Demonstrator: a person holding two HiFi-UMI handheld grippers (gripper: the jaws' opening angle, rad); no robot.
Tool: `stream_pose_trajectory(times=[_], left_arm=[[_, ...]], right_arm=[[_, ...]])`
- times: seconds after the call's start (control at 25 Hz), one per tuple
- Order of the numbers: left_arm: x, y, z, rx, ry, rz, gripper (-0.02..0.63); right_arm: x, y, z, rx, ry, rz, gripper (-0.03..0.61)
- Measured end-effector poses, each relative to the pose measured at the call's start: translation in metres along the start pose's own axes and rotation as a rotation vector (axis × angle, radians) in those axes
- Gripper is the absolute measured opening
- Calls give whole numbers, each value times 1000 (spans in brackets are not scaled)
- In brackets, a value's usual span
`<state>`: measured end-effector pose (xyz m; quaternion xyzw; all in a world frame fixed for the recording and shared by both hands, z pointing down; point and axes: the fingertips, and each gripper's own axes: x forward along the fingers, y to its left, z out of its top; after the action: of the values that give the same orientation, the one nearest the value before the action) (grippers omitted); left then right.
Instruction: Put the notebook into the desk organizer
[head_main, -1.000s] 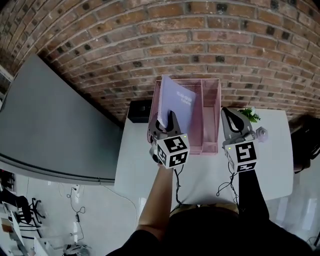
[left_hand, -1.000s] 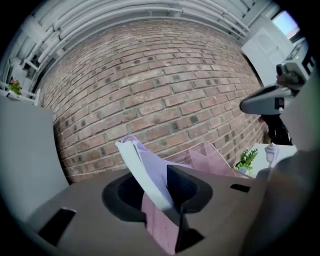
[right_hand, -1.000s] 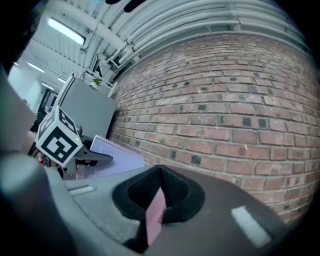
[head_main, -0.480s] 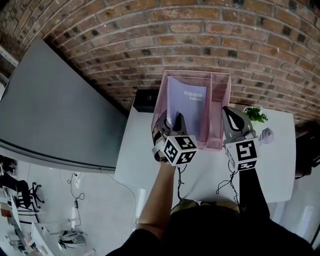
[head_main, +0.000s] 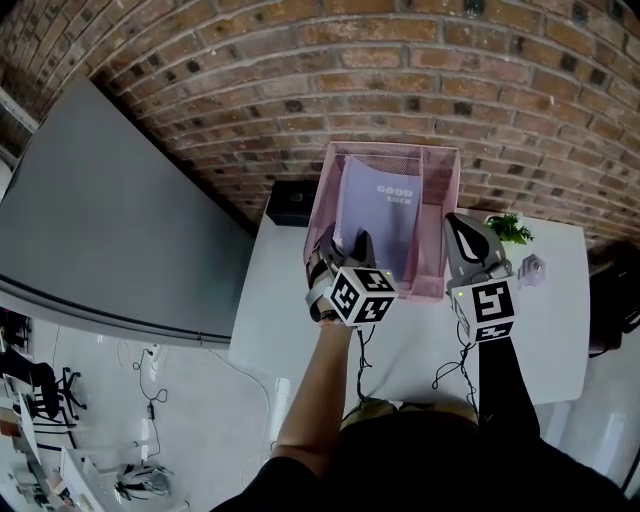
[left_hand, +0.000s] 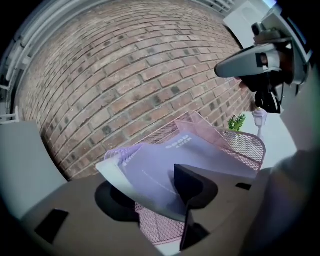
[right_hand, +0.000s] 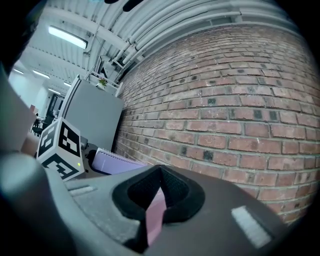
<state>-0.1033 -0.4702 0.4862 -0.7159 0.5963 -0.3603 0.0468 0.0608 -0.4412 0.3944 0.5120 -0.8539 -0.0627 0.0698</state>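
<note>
A lavender spiral notebook stands in the left compartment of the pink mesh desk organizer and leans toward the brick wall. My left gripper is at the organizer's near left corner. Its jaws have just been opening. The notebook's lower corner lies between them, and the pads stand off it. The organizer's mesh wall shows to its right. My right gripper hovers by the organizer's near right corner, its fingers together and holding nothing. In the right gripper view, the notebook shows past the left gripper's marker cube.
The organizer stands at the back of a white table against a brick wall. A small green plant and a pale little object sit to its right. A black box sits left of it. A grey panel is further left.
The notebook has dropped deeper into the organizer and tipped back toward the wall. My left gripper has sunk with it and its jaws stand wider. The right gripper has stayed put.
</note>
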Motion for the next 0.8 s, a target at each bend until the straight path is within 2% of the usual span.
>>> stream_pose_trajectory(times=[0.12, 0.24, 0.28, 0.36, 0.48, 0.8], left_arm=[[-2, 3, -3, 13, 11, 27, 235], [-3, 8, -2, 41, 1, 62, 285], [-3, 11, -1, 54, -6, 75, 311], [-4, 15, 1, 94, -20, 94, 407], [-3, 14, 0, 127, -24, 79, 411], [-1, 6, -14, 87, -12, 13, 411]], right_arm=[[-1, 1, 3, -4, -7, -4, 0], [-2, 3, 7, -5, -9, -7, 0], [-2, 5, 9, -3, -11, -8, 0], [-2, 6, 11, -1, -14, -10, 0], [-2, 8, 10, -7, -13, -13, 0], [1, 15, 14, -14, -18, -15, 0]])
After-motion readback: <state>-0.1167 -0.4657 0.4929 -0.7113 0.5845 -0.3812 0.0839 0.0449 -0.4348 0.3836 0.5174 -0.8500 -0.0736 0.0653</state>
